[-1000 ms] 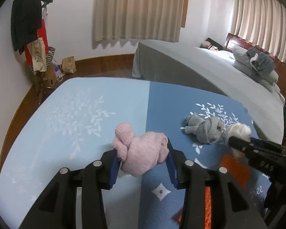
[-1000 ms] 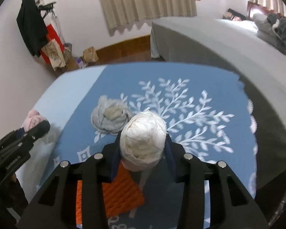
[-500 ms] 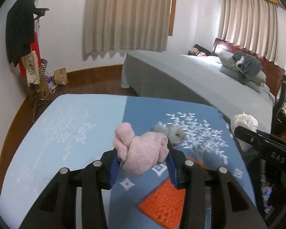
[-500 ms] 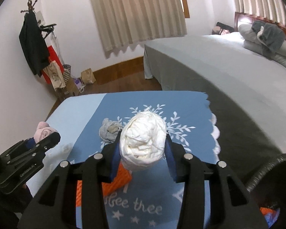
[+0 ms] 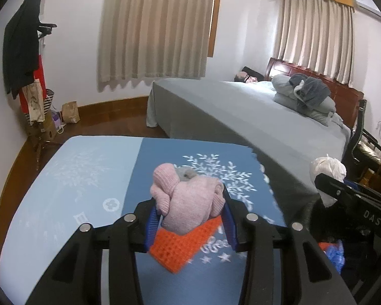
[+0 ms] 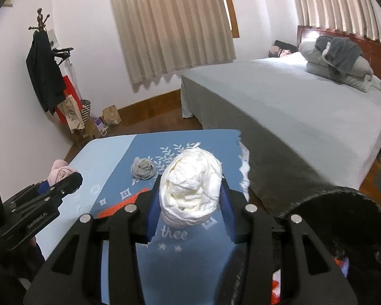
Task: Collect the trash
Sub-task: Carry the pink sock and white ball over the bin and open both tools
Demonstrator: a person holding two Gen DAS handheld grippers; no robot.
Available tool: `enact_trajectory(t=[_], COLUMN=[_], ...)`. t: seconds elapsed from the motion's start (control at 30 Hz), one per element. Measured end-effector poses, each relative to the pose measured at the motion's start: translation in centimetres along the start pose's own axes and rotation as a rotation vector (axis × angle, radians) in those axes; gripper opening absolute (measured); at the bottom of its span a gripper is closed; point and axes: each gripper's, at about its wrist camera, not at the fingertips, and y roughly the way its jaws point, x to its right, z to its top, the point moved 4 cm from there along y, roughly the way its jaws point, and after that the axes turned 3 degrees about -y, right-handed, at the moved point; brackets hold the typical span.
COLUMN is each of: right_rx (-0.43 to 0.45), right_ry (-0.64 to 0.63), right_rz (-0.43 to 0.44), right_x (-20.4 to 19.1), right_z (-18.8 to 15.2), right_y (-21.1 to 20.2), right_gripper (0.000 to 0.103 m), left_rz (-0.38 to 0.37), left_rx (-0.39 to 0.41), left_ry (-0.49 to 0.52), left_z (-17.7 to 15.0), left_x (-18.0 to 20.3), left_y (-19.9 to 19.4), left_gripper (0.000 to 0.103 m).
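Left wrist view: the left hand-held gripper [image 5: 189, 212] is partly closed, its blue pads clamped on a pink knitted bundle [image 5: 188, 203] held above the blue cloth-covered counter [image 5: 89, 178]. An orange mesh mat [image 5: 180, 247] lies below it near the counter's near edge. The right hand-held gripper [image 5: 325, 180] shows at the right.

Right wrist view: the right one grips a crumpled white wad [image 6: 190, 190] (paper or plastic, unclear). A grey bundle [image 6: 142, 169] rests on the counter toward its far edge.
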Motion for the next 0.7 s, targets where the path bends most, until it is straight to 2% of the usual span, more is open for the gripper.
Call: enact_trajectory(t=[0.3,0.7], right_rx=[0.037,0.056], right_ry=[0.016,0.033], right_rz=[-0.040,-0.085], right_x=[1.8,3.9], right_z=[-1.3,-3.5], right_y=[-5.6,-10.7], right_gripper=[0.041,0.041], left_rz=[-0.055,-0.123], left_rx=[0.006,-0.001], left_ry=[0.033,0.079], left_z=[-1.0,-2.1], left_x=[4.1,8.5], left_y=[-3.5,-6.3], left_gripper=[0.043,0.043])
